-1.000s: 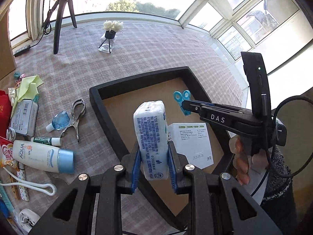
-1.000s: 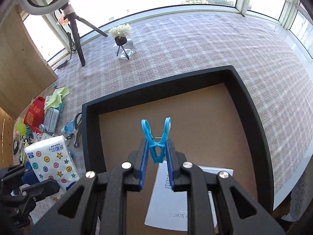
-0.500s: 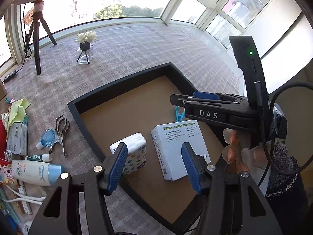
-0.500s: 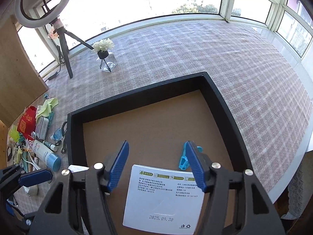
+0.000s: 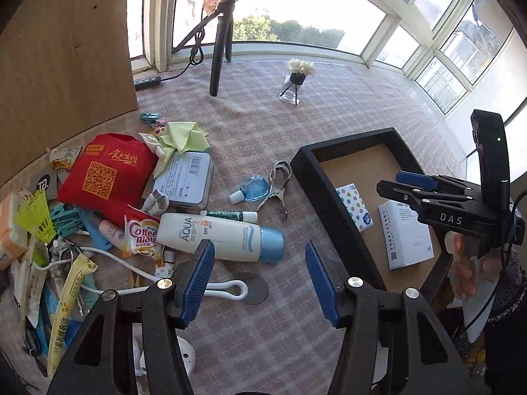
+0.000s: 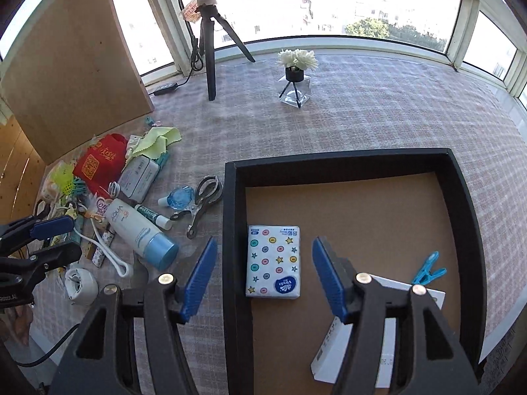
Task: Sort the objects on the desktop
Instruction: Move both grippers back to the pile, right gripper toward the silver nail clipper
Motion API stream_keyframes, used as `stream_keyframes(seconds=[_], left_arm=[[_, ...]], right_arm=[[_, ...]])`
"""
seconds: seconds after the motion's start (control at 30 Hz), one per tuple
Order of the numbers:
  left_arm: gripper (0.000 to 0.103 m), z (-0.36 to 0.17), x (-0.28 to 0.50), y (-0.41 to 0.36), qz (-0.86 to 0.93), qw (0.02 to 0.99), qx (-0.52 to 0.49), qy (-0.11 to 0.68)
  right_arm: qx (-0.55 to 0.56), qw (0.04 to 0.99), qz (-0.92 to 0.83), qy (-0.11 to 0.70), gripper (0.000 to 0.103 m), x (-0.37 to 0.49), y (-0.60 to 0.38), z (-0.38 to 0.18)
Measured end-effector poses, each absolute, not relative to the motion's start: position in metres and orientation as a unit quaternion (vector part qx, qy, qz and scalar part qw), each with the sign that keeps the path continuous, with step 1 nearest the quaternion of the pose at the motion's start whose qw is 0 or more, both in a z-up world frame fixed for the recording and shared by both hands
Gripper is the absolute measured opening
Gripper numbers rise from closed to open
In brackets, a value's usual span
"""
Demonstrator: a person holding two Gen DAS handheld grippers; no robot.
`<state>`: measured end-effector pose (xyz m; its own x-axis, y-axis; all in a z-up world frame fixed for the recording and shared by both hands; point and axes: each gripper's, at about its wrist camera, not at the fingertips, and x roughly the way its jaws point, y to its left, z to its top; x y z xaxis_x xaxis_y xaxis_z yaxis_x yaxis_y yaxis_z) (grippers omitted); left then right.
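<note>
Inside the black tray (image 6: 346, 161) lie three sorted things: a tissue pack (image 6: 273, 261) against its left wall, a white box (image 6: 388, 339) at its near right, and a blue clothespin (image 6: 428, 268) just beyond that box. Left of the tray, most of the clutter waits on the cloth: sunscreen bottle (image 5: 217, 237), eyelash curler (image 5: 275, 186), red pouch (image 5: 105, 171) and more. Left gripper (image 5: 258, 281) and right gripper (image 6: 263, 278) both stand wide apart, holding nothing. By my judgement the sorting is barely begun.

Checked tablecloth (image 6: 378, 121) under black tray (image 6: 342, 164), sunscreen bottle (image 5: 220, 237), eyelash curler (image 5: 276, 186).
</note>
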<state>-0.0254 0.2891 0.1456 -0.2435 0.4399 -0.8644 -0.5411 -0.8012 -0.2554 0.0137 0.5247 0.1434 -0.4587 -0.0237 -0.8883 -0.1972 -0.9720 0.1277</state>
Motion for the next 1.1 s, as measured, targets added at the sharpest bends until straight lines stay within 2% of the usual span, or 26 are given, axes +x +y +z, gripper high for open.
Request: stream_keyframes(seconds=[0.23,0.3,0.47,0.67,0.9,1.1], left_arm=[[0.055,0.132,-0.041,0.170,0.811,0.230,-0.536,0.044],[0.055,0.124,-0.044,0.138,0.812,0.210,-0.544,0.042],[0.055,0.105,-0.044,0.084,0.808,0.179,-0.558,0.058],[0.055,0.086,-0.044,0.058,0.798,0.174,-0.572,0.071],[0.055,0.076,-0.049,0.064,0.792,0.180,-0.574,0.107],[0.055,0.068,-0.054,0.072,0.784,0.194,-0.579,0.112]], right_arm=[[-0.528,-0.049,0.845,0.073,0.057,-0.011,0.448,0.143],[-0.534,-0.071,0.840,0.056,0.051,-0.019,0.426,0.141],[-0.550,-0.103,0.829,0.023,0.043,-0.045,0.391,0.132],[-0.576,-0.094,0.812,0.010,0.042,-0.081,0.384,0.114],[-0.597,-0.078,0.798,0.018,0.042,-0.097,0.396,0.101],[-0.618,-0.030,0.782,0.077,0.042,-0.097,0.432,0.092]])
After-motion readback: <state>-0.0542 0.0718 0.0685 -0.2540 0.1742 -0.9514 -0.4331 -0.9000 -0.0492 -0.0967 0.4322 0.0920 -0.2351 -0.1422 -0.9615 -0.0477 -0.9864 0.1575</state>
